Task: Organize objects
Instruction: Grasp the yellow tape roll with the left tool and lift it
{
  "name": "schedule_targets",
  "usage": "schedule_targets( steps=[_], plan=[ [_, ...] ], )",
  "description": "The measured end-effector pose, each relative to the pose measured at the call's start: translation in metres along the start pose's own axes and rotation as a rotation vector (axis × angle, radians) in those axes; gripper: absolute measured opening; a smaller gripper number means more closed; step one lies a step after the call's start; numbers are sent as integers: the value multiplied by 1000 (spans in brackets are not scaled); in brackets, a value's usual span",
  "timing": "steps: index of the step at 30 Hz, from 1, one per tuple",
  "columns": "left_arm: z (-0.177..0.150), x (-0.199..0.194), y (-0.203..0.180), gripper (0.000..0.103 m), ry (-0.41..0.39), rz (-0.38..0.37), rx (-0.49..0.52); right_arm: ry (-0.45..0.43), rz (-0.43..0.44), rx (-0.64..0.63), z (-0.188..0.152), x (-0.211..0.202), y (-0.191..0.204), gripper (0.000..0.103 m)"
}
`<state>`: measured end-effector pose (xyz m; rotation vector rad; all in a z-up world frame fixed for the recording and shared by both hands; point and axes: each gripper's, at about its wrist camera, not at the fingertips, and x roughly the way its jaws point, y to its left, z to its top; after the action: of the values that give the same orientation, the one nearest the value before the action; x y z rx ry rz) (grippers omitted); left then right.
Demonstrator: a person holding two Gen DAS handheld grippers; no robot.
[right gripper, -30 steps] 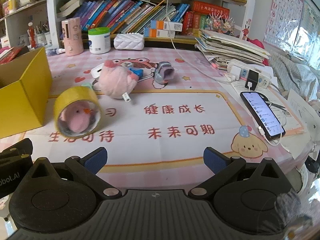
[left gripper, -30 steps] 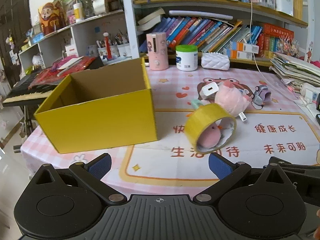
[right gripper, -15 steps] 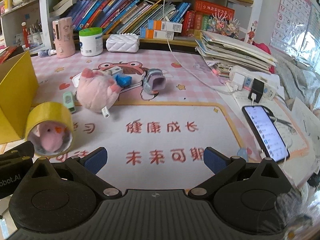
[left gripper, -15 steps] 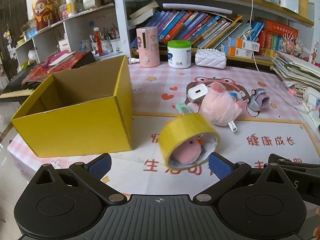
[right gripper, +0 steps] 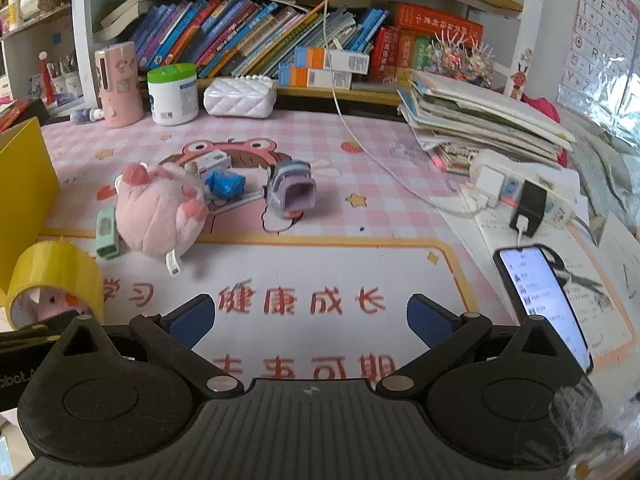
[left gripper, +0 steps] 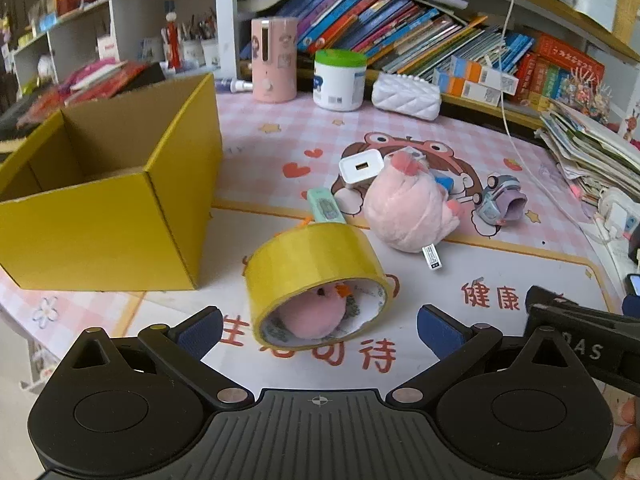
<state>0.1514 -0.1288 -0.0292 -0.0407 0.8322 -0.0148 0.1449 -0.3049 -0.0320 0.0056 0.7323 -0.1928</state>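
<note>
Between left claw (left gripper: 318,330) spread fingers: yellow tape roll (left gripper: 316,264), untouched; right claw (right gripper: 310,314) released, empty.

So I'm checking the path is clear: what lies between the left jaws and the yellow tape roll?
Only bare printed mat, in the left wrist view. The left gripper is open just short of the yellow tape roll.

Lit phone (right gripper: 544,300) charging beside stacked papers (right gripper: 480,120), bookshelf (right gripper: 256,40) behind.

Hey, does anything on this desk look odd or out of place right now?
Yes: a small pink plush is tucked inside the yellow tape roll, which stands on edge beside the yellow box.
</note>
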Motion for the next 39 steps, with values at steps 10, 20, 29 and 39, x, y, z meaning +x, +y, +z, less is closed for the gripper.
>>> schedule_targets(
  steps=[10,20,29,39],
  plan=[
    [10,26,-4,101,27,-7,-30,-19,123,-14,14,14,-7,85],
    [19,44,-2,91,37,41,-37,3,169,-42,20,28,-2,80],
    [14,35,1,90,62,-23,-46,13,189,-39,19,28,1,80],
    [1,14,5,90,40,-48,-41,17,202,-28,13,21,4,80]
  ],
)
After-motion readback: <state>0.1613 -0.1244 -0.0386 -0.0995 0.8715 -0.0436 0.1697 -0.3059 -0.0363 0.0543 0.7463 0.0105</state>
